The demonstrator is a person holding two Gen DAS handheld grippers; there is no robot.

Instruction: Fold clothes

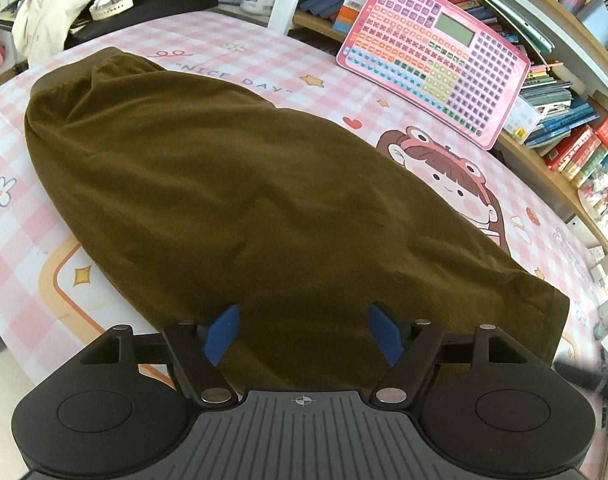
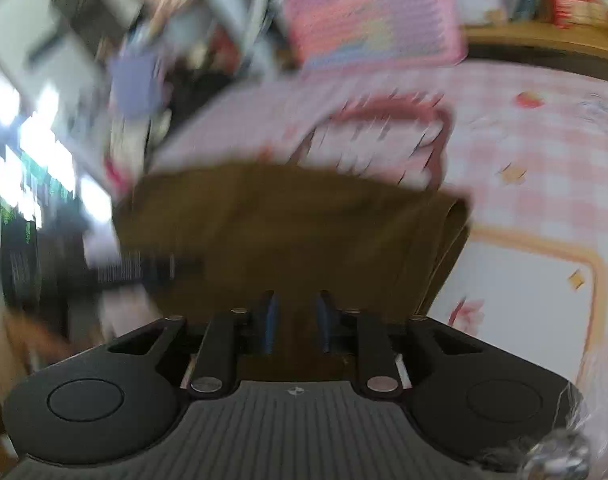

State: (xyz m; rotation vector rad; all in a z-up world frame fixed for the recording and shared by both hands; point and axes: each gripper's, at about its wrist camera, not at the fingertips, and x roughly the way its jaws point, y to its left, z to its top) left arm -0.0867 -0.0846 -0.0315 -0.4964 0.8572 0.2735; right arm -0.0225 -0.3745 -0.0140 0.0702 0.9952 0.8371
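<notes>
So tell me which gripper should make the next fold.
Probably the right gripper: its jaws stand narrow over the brown garment's edge, though blur hides any pinch. The left gripper hovers wide open, gripping nothing.

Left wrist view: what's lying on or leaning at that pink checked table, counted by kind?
Brown garments: 1
Pink keyboard-style toy boards, propped at the far edge: 1
Cartoon tablecloths: 1
Total: 3

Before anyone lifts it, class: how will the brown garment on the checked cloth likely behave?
The brown garment lies creased and layered, so it will probably sag limply. Its fuzzy-looking surface likely resists slipping. Thin folded edges suggest it is light.
</notes>
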